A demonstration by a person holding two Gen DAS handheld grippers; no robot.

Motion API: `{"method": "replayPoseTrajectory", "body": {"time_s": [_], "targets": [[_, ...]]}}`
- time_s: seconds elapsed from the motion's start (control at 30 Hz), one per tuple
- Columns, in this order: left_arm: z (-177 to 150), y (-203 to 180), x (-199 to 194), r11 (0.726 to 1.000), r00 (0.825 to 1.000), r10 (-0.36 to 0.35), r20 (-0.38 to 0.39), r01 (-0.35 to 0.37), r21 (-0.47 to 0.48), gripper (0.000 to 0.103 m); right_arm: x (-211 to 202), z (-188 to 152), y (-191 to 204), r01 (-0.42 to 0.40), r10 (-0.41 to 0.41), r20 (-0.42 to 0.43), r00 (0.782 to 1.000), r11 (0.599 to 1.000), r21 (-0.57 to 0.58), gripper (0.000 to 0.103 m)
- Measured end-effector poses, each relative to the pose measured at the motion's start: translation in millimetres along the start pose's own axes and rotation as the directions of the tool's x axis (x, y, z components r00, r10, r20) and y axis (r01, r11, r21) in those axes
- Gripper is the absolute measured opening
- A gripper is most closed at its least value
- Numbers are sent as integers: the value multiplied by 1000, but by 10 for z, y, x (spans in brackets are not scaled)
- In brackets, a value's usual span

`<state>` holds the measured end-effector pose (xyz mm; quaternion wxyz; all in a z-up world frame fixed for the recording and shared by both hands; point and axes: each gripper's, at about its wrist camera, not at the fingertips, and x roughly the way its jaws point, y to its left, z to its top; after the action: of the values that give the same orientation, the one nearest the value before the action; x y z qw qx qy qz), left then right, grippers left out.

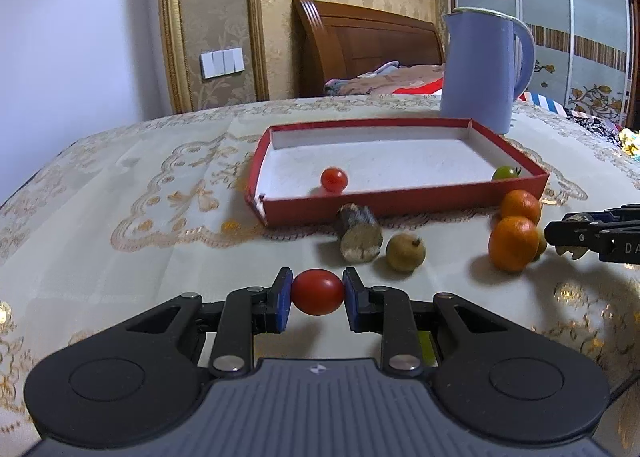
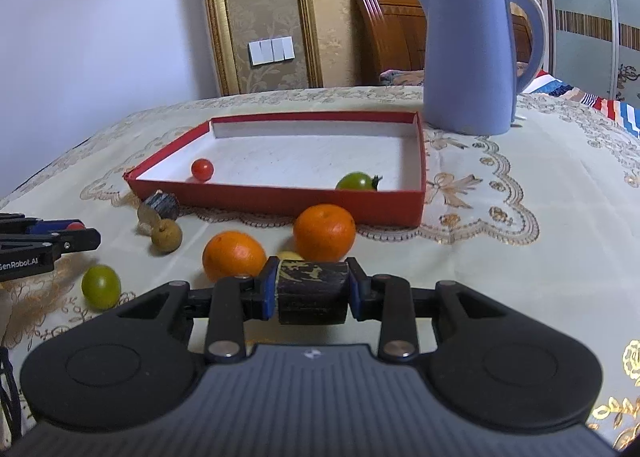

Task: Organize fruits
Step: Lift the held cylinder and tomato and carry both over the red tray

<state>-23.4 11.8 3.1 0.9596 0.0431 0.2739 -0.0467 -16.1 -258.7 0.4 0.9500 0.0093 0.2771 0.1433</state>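
In the left wrist view my left gripper is shut on a red cherry tomato, held a little above the cloth. My right gripper is shut on a dark, mottled cane chunk. Ahead lies a red box with a white floor, holding a red tomato and a green tomato. On the cloth before the box are two oranges, a brown round fruit, another cane chunk and a green tomato.
A blue kettle stands behind the box's far right corner. The table wears an embroidered cream cloth. A small yellowish fruit peeks out between the oranges. Behind the table are a wooden headboard and a wardrobe.
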Motion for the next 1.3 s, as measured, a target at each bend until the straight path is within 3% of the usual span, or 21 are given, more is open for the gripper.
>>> {"method": "replayPoseTrajectory", "body": {"time_s": [0.6, 0.97, 1.3], "targets": [[575, -232, 513, 999, 999, -35, 1, 35, 8, 26, 280, 548, 53, 60, -58, 76, 995, 998, -20, 32], [890, -303, 1022, 1000, 1000, 3, -5, -3, -16, 26, 893, 899, -89, 136, -136, 33, 990, 991, -4, 32], [1044, -220, 1461, 996, 996, 68, -62, -71, -46, 26, 1401, 1012, -203, 133, -130, -59, 990, 990, 44, 32]]}}
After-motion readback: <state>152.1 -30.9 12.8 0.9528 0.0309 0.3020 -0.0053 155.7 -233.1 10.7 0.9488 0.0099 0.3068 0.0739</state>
